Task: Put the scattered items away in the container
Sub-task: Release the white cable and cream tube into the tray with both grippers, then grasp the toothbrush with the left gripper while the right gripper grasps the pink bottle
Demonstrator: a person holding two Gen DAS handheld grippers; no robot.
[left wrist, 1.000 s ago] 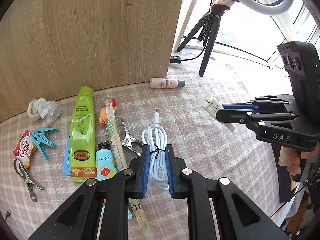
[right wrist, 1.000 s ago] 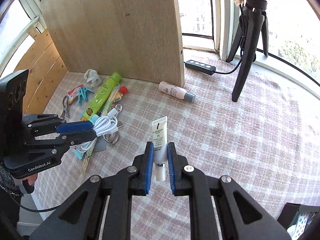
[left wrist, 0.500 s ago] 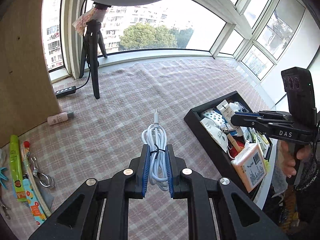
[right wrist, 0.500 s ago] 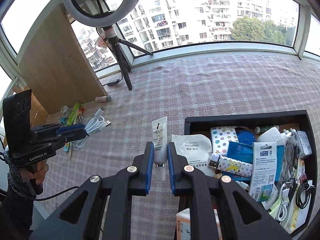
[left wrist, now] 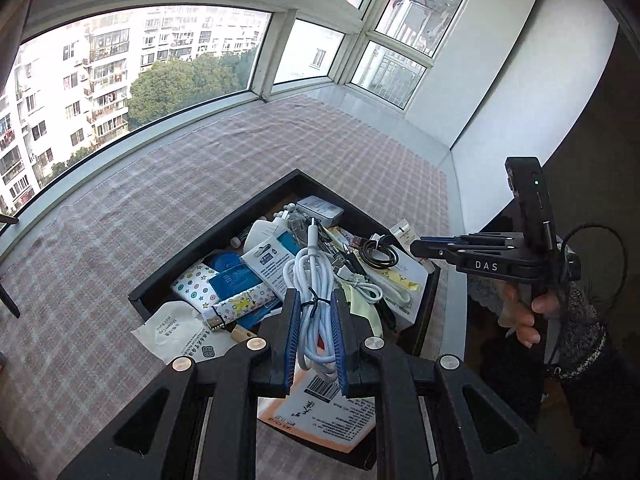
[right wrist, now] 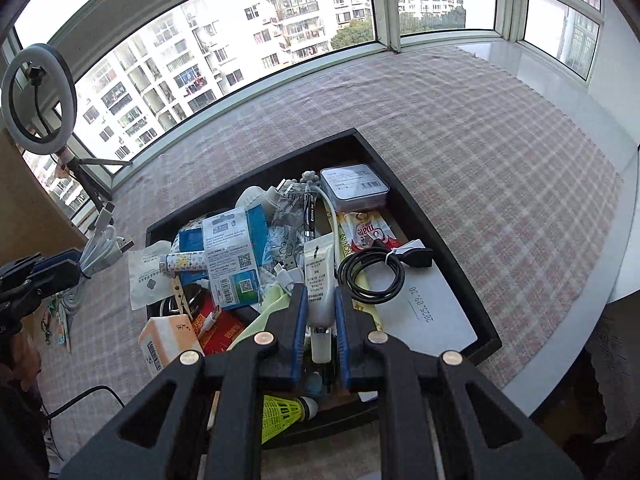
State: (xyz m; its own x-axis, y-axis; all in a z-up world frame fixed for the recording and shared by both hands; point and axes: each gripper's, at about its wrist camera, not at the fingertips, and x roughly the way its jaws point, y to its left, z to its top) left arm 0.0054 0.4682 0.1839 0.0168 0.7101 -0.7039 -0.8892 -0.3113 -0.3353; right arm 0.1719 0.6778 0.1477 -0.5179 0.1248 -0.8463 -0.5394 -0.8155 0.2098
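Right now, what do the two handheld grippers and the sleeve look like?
Both grippers: black frames, blue finger pads, brass-coloured pivot screws. Right gripper is marked "DAS", with an upright black module showing a green light. Sleeve: dark speckled knit. A thin black cable loops beside it.

Both views have swung away from the wooden board and the scattered items beside it, across the checked tabletop (left wrist: 120,248), to the black container (right wrist: 432,220) on the right. The left hand-held gripper (left wrist: 313,334) has carried its white cable (left wrist: 312,280) over the container's near end. The right hand-held gripper (right wrist: 321,322) has brought its white tube (right wrist: 319,276) from the bare tabletop to above the container's contents.
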